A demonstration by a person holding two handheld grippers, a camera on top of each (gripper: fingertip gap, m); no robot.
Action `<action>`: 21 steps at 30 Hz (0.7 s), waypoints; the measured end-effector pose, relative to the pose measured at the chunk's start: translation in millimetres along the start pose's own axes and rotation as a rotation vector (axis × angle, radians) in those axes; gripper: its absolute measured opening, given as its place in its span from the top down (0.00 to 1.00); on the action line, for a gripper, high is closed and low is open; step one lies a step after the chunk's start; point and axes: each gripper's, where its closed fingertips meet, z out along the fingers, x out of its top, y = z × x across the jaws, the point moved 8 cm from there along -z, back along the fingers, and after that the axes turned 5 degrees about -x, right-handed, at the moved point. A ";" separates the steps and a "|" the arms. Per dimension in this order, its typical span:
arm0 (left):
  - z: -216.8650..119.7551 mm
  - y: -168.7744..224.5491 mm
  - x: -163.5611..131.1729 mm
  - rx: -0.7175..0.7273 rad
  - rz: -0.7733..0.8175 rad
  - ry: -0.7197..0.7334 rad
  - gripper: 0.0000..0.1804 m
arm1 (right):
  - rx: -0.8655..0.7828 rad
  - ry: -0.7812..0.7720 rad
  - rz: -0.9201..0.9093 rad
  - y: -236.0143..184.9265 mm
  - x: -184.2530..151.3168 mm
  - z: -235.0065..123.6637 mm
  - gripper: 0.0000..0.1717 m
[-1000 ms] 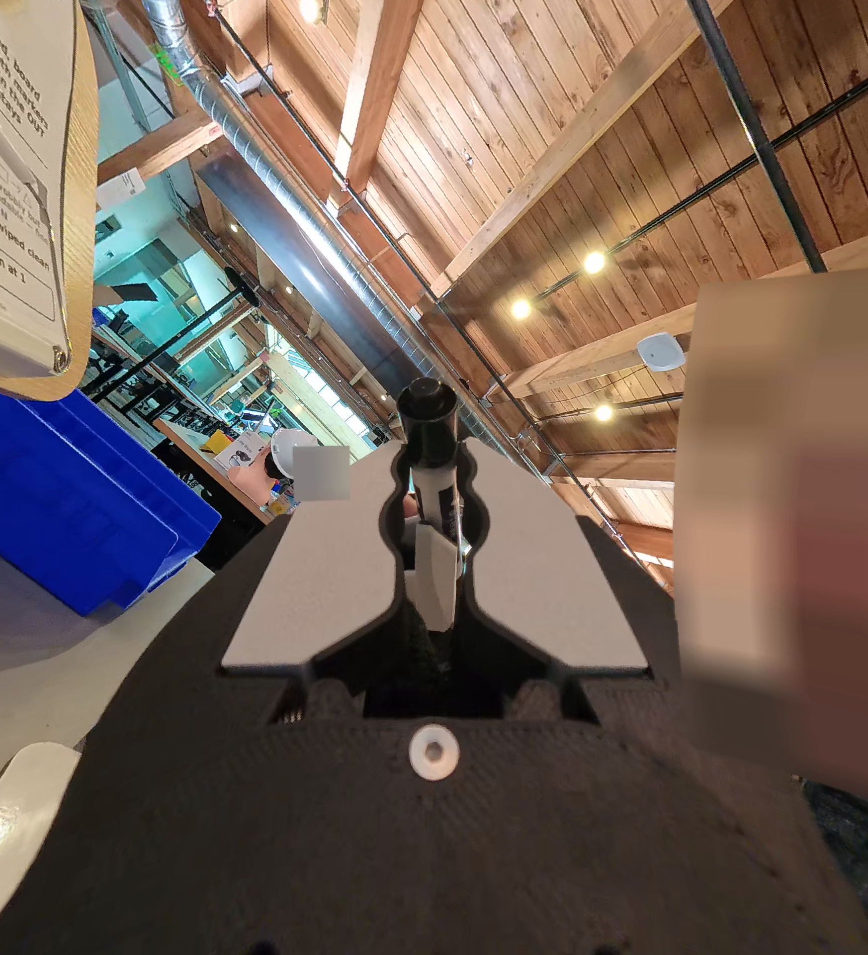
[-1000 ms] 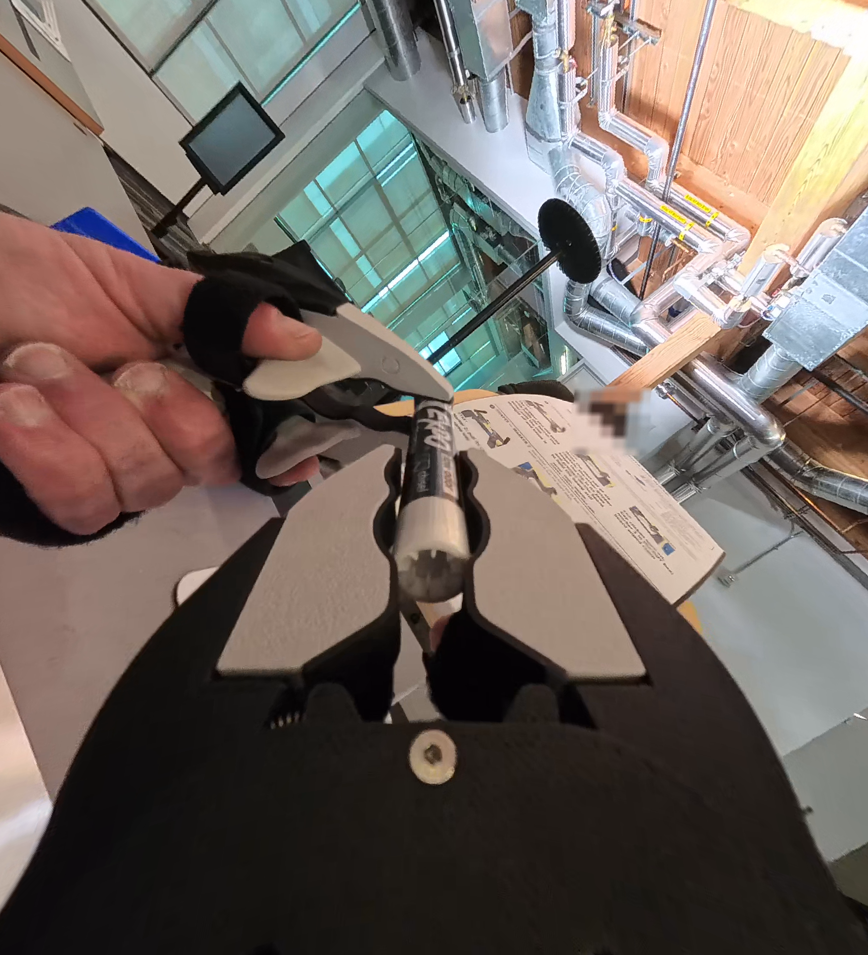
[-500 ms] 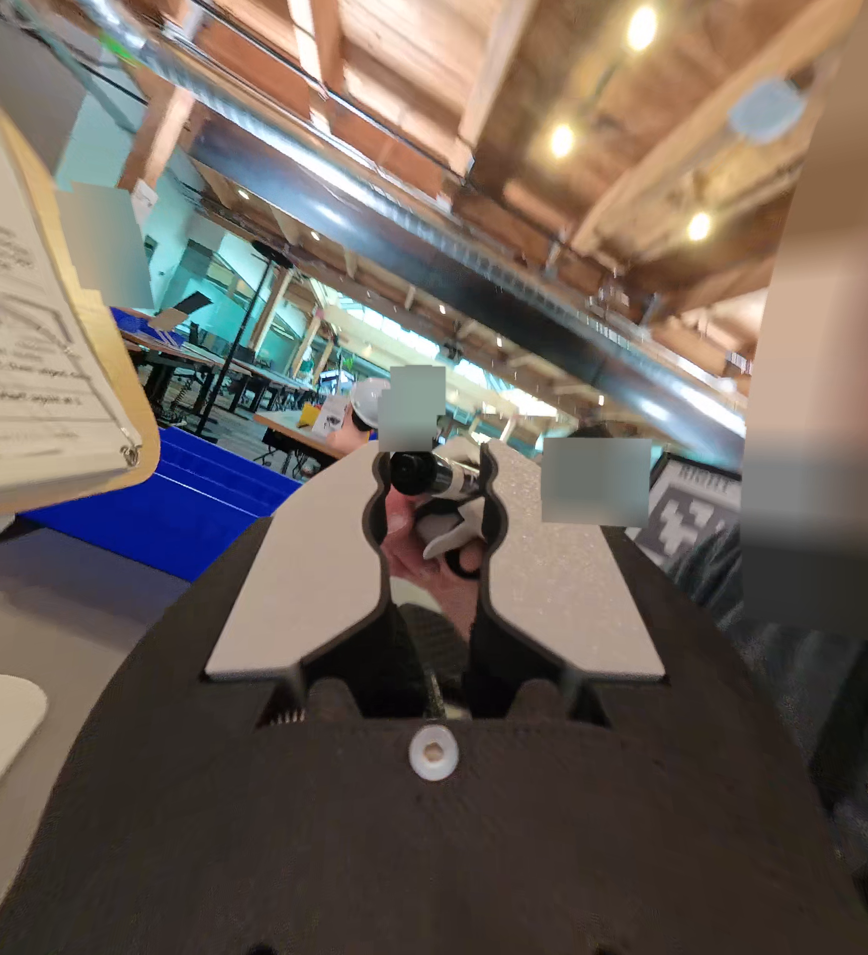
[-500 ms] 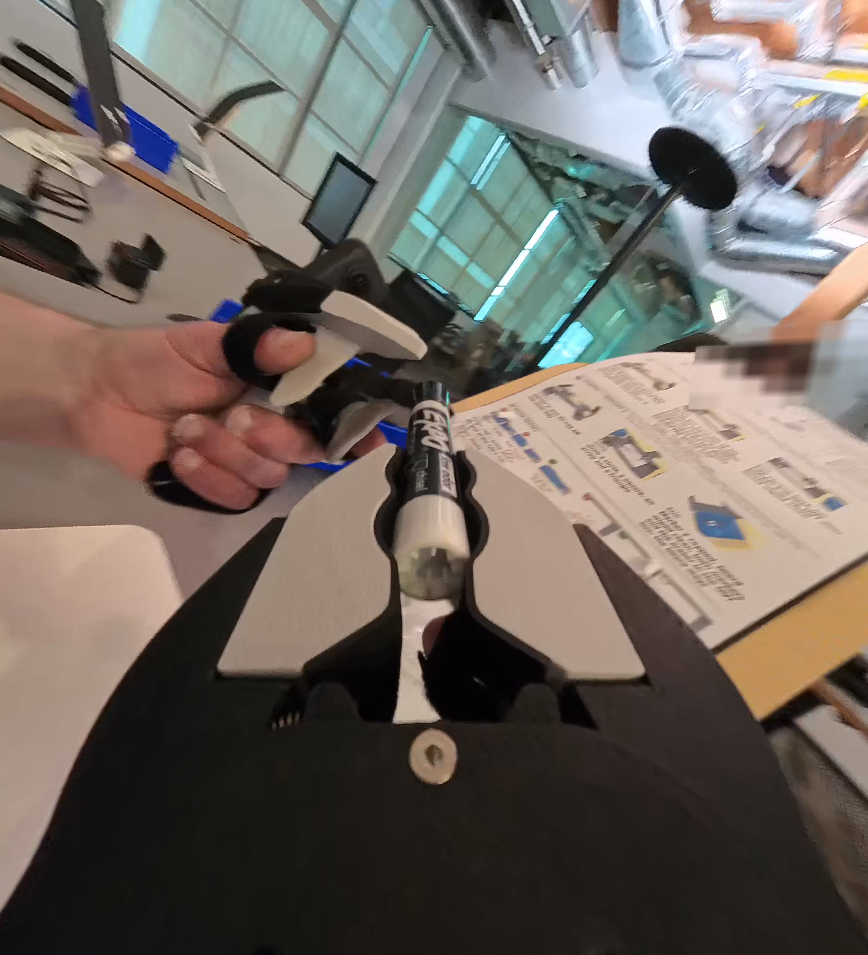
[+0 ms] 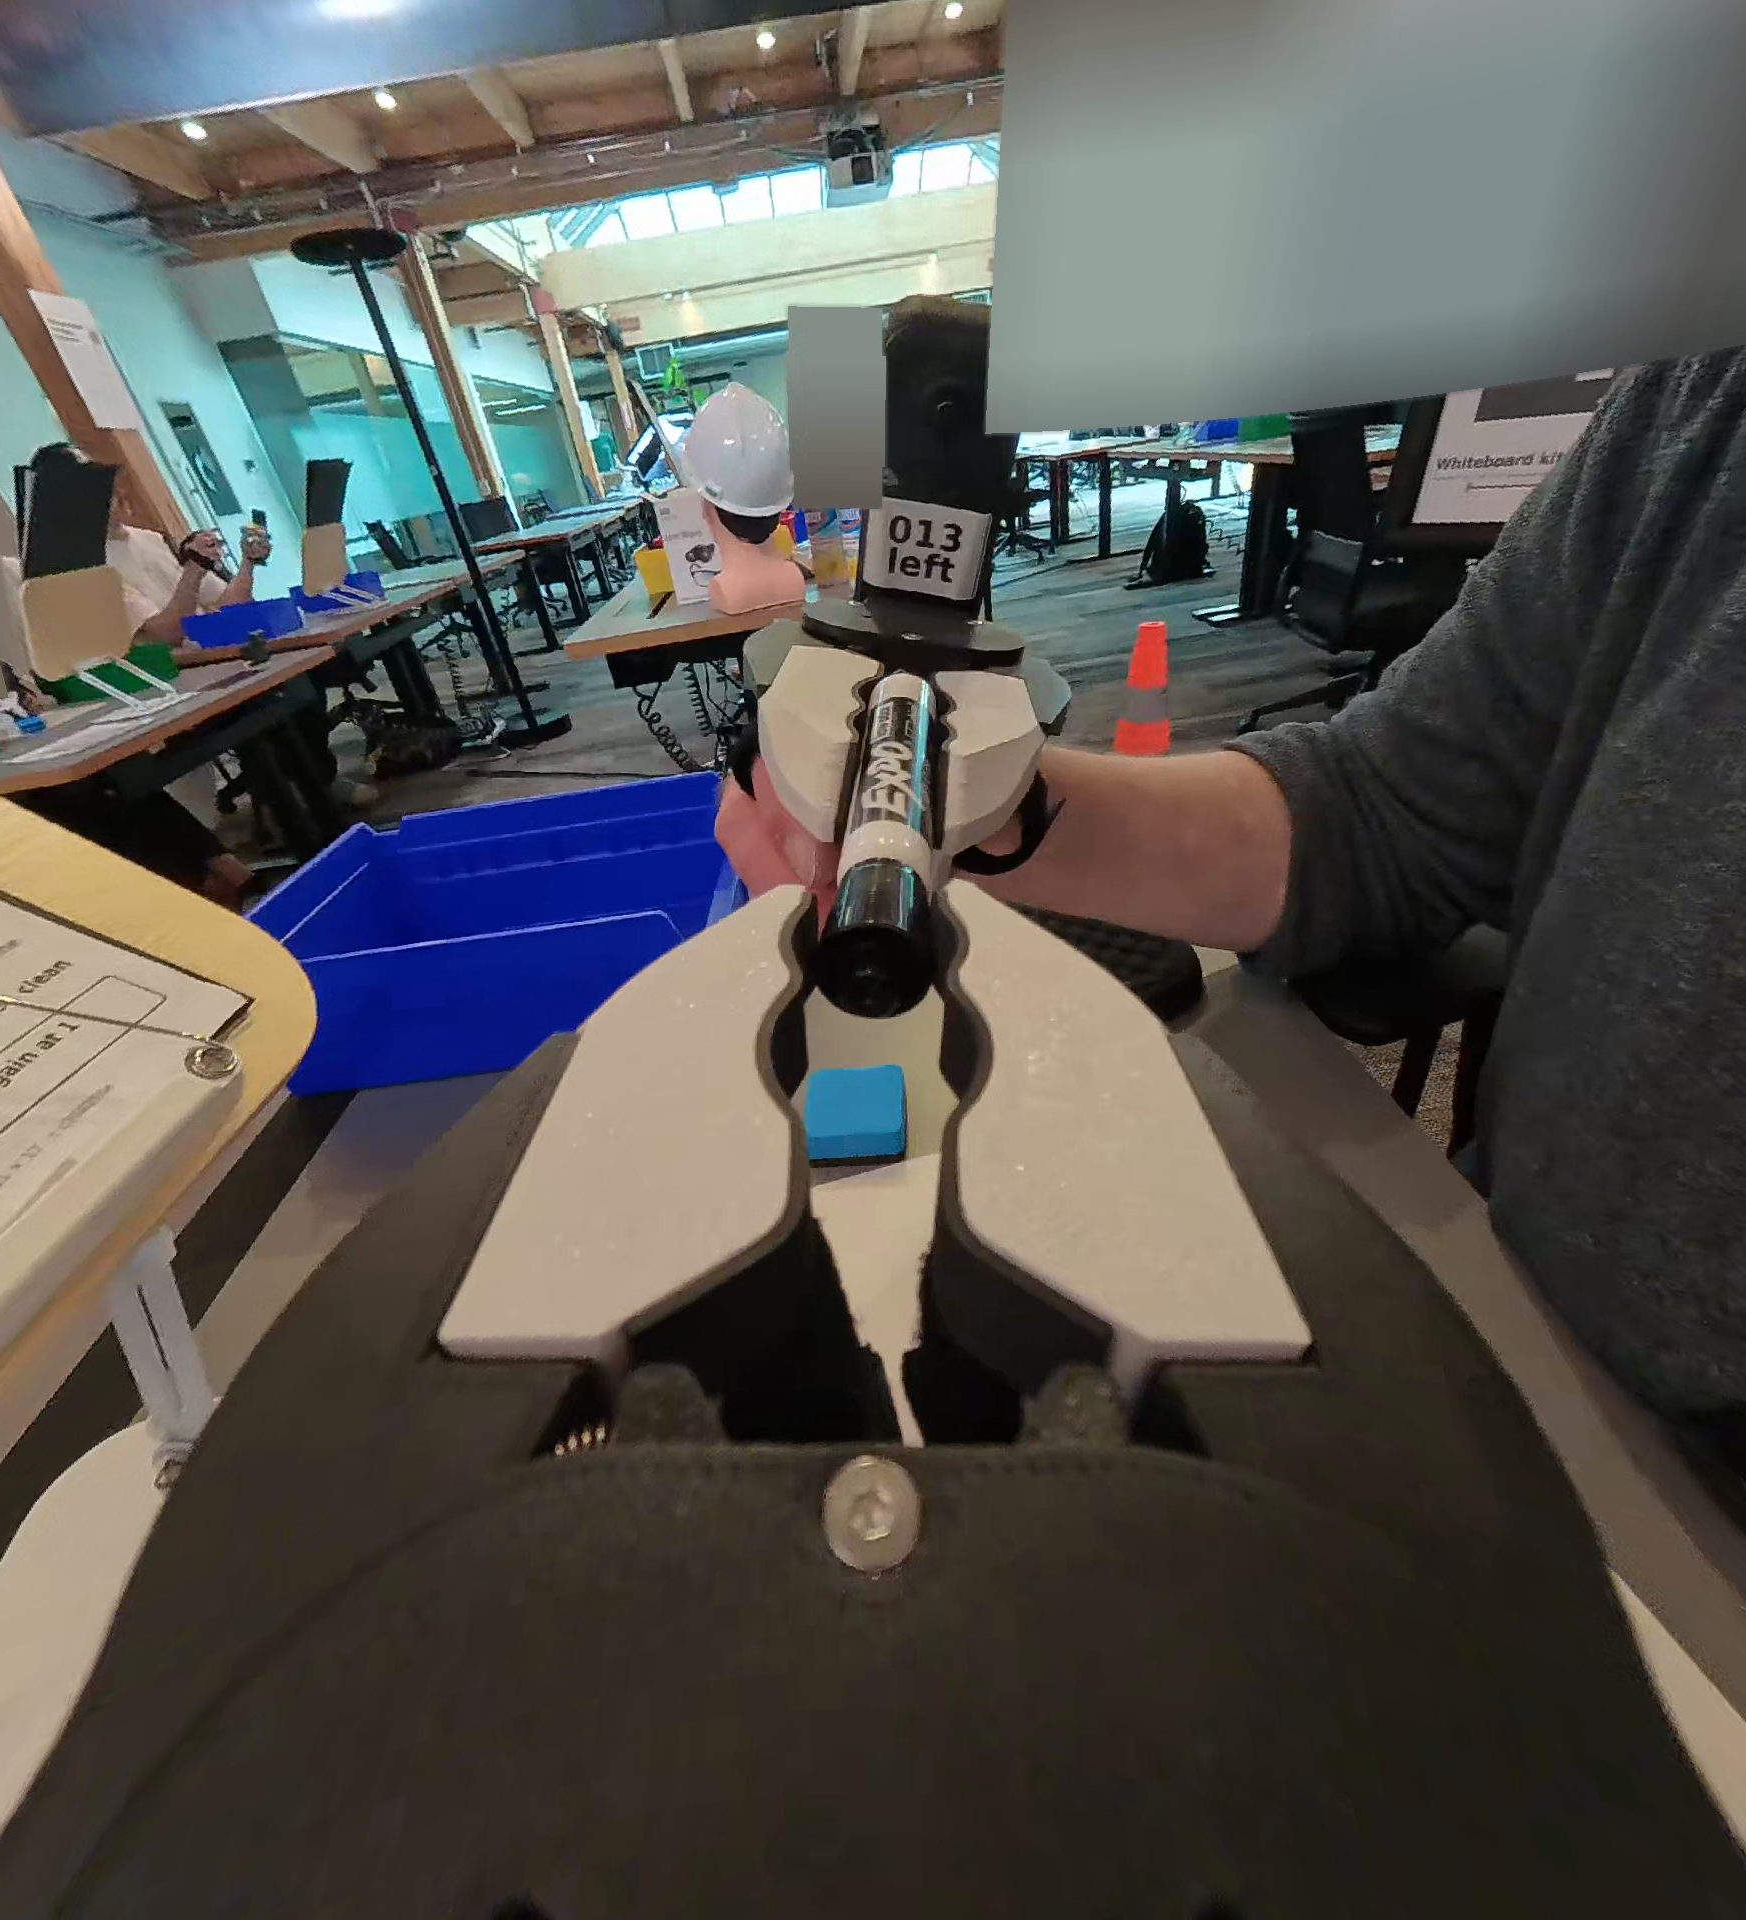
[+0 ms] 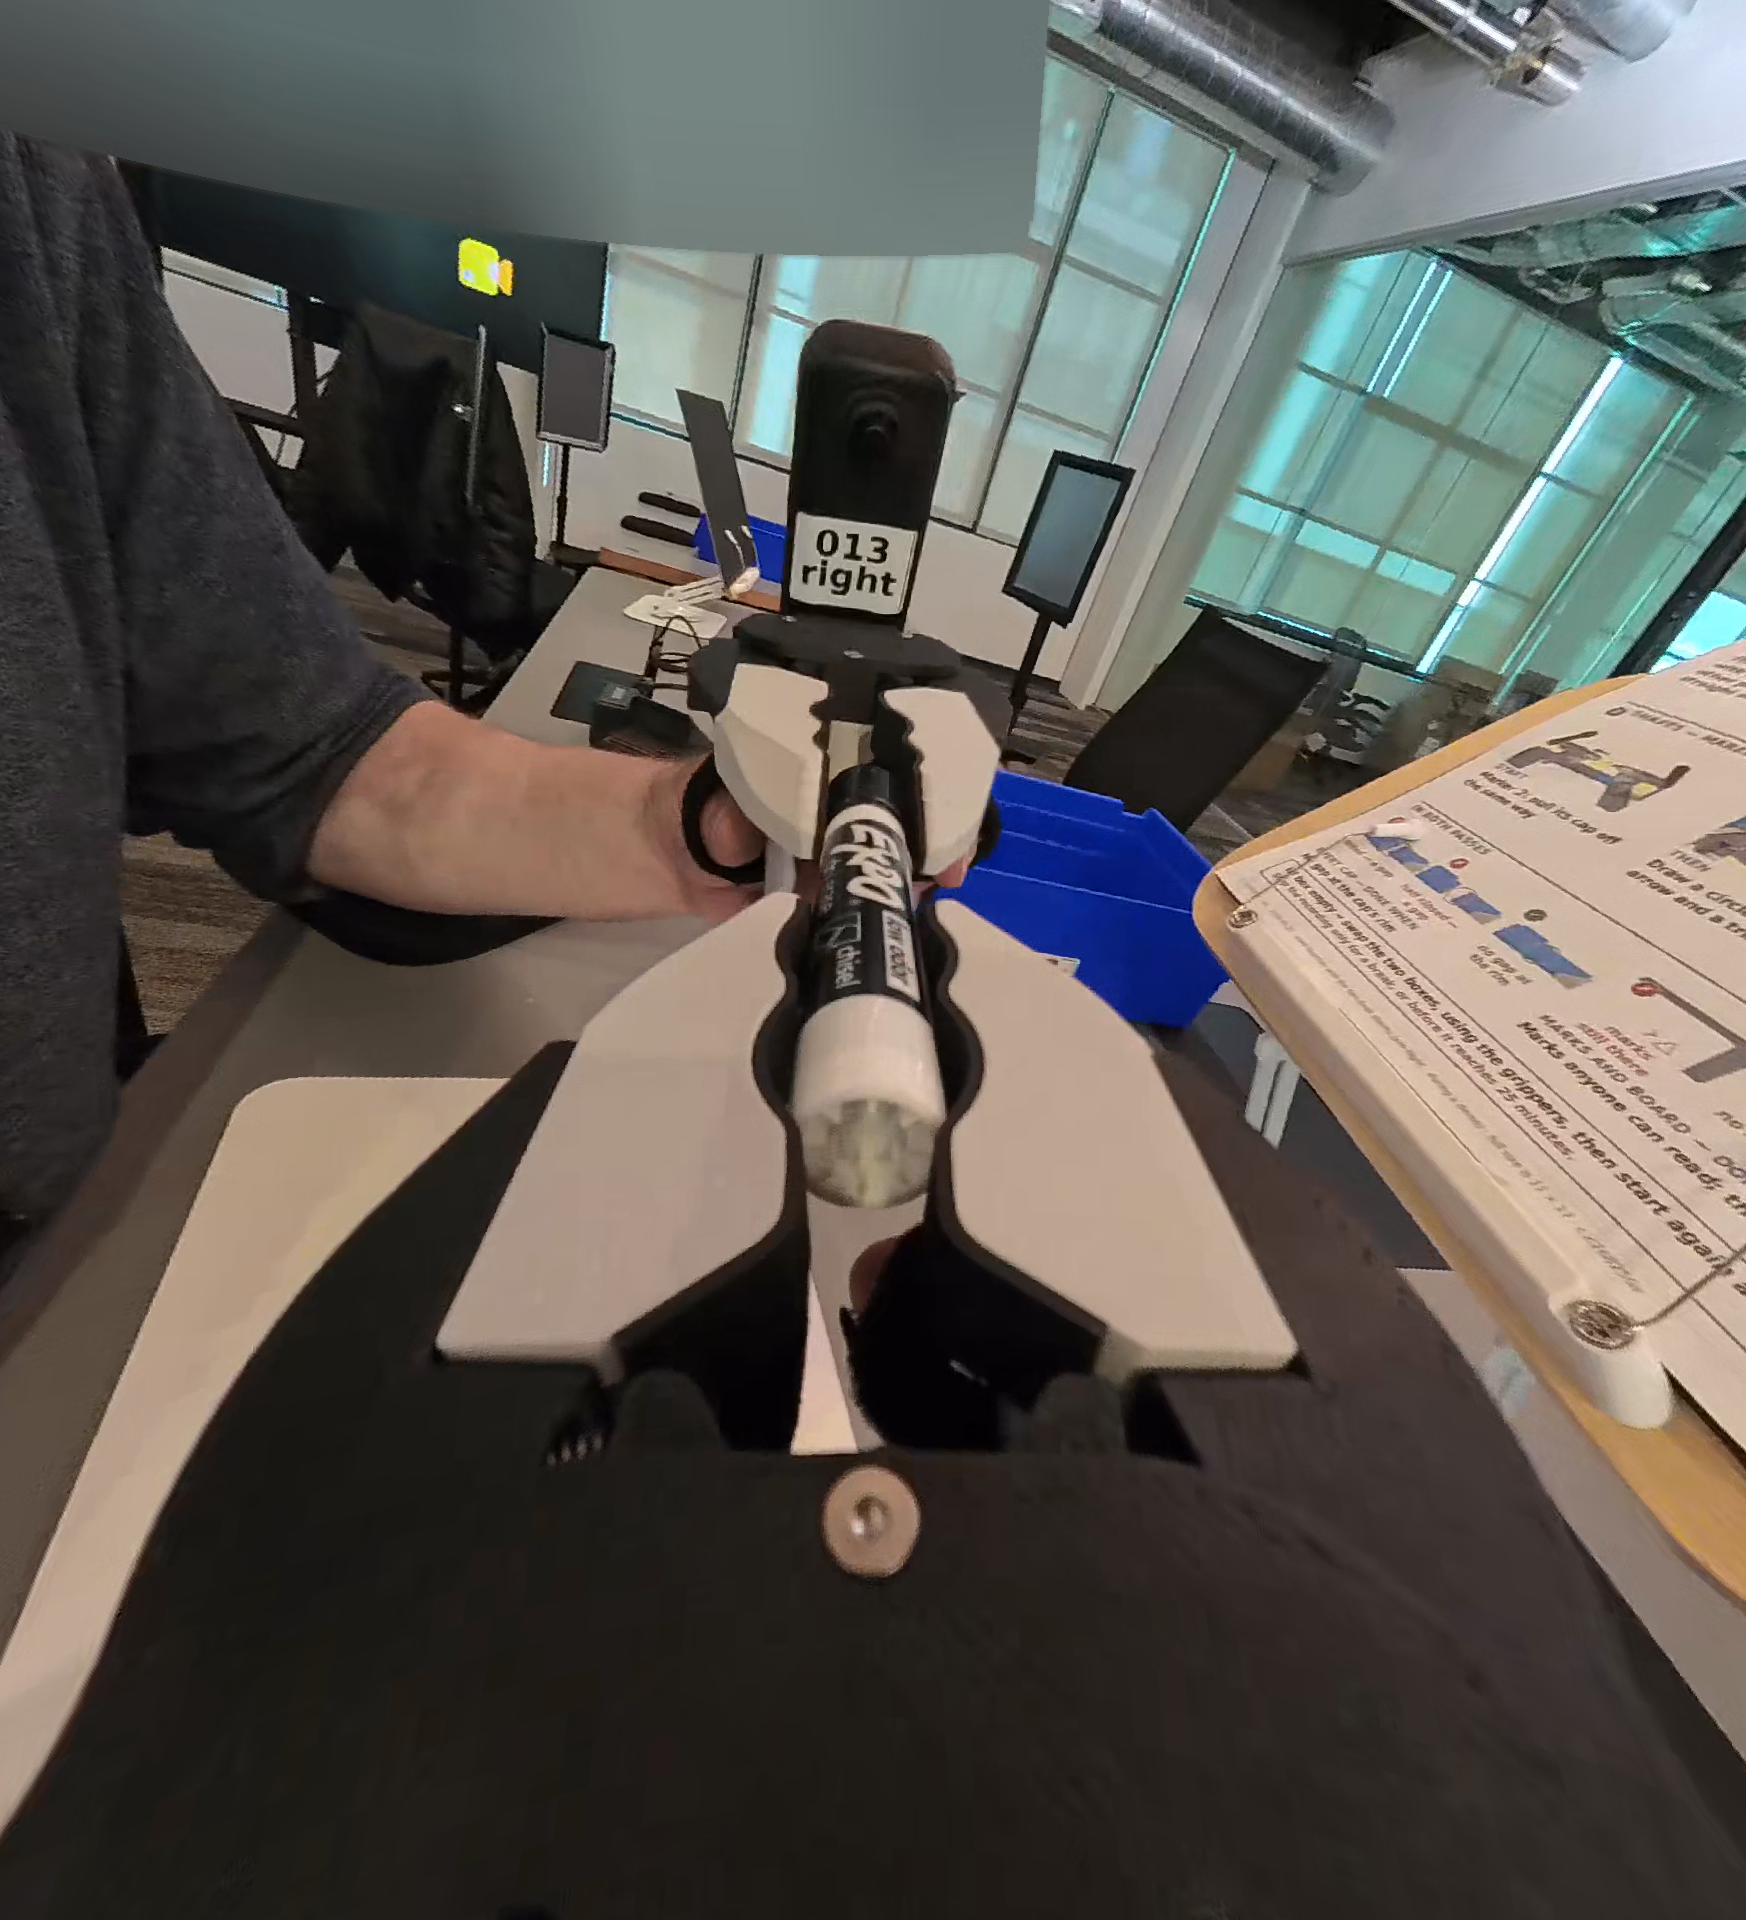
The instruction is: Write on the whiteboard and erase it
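The marker (image 6: 864,997) — white barrel with a black label band and black cap (image 5: 874,951) — spans between the two grippers above the table. The right gripper (image 6: 864,935) clamps its barrel; the left gripper (image 5: 874,935) closes on the cap end. A blue eraser (image 5: 853,1112) lies below, near the whiteboard (image 6: 349,1143).
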 end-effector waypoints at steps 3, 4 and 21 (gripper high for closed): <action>0.4 3.4 2.9 -0.010 0.017 0.033 0.88 | 0.024 0.021 0.022 -0.9 0.5 -2.5 0.87; 0.5 3.7 3.6 -0.005 0.021 0.038 0.88 | 0.026 0.025 0.027 -0.8 0.1 -2.9 0.87; 1.9 7.9 5.3 -0.020 0.016 0.047 0.89 | 0.051 0.053 0.037 -2.7 -3.5 -2.9 0.87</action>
